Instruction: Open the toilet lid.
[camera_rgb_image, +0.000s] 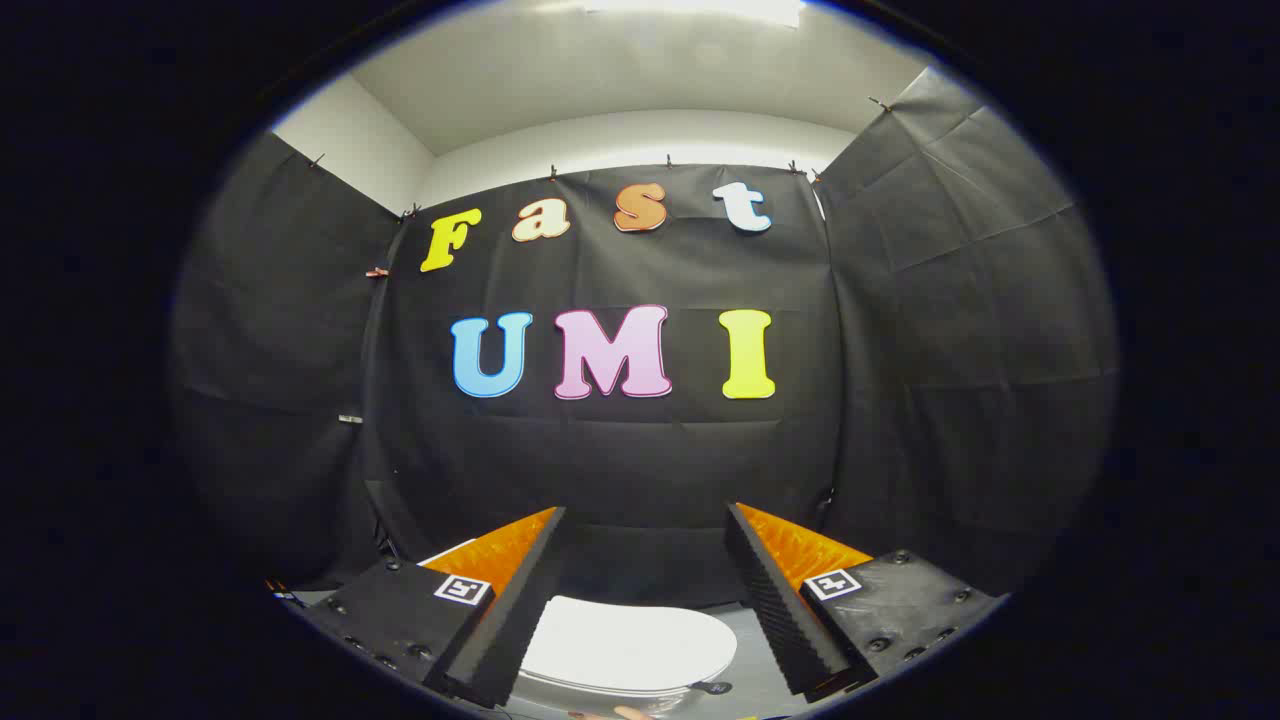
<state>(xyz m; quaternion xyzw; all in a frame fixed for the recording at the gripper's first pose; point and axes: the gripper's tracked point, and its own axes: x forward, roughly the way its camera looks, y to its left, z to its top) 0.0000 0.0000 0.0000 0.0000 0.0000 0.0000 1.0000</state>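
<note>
The gripper (645, 515) was held with its two fingers (515, 600) spread wide apart, grasping nothing and touching nothing. Between and below the fingers, near their bases, lay the white toilet lid (625, 645), closed flat on the seat, with a small dark fitting (716, 688) just to its right on the grey floor (745, 625). Beyond the fingertips, at the far side, hung the black cloth wall (610, 460) beneath a white ceiling (620, 70).
</note>
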